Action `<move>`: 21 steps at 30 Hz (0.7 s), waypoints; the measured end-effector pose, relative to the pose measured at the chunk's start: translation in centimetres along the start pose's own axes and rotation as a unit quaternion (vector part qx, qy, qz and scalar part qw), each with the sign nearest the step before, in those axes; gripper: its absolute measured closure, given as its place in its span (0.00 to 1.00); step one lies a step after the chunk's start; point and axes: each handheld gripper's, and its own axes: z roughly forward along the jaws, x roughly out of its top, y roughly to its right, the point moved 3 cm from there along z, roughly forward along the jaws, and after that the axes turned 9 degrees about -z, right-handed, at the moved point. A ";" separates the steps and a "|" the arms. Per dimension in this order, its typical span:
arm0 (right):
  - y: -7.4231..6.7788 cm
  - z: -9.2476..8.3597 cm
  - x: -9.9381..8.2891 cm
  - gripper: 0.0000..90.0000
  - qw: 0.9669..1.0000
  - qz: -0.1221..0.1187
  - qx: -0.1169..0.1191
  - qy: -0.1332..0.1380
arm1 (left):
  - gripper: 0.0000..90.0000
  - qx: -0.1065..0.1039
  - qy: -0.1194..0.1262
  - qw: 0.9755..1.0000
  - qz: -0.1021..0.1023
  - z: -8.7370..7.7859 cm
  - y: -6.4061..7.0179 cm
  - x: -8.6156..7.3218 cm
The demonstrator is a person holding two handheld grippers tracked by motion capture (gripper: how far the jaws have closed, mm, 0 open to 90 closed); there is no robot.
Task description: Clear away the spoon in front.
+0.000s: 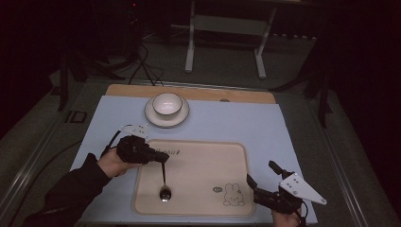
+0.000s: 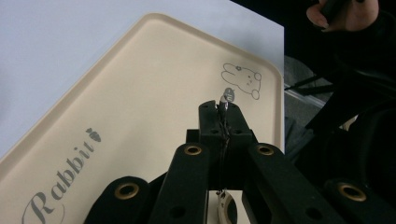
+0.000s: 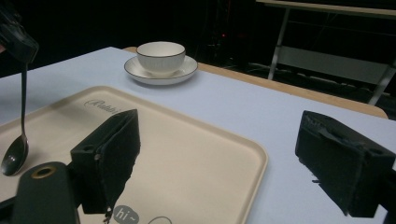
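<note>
Pinching the spoon (image 1: 164,183) by its handle, my left gripper (image 1: 161,156) dangles it over the tray (image 1: 198,156); my right gripper (image 1: 259,187) waits spread. Next, I'd judge, carry it to the bowl (image 1: 167,103).

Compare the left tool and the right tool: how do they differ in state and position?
The left tool is shut on the spoon, which hangs down over the tray; the right tool is open and holds nothing. The left tool is over the tray's near-left part; the right tool is at its right edge. Both are black and hand-held.
</note>
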 end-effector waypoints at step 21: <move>-0.1 0.0 0.0 0.15 1.000 -0.001 0.002 -0.001 | 0.91 0.080 0.065 0.994 -0.037 1.0 -2.9 -0.4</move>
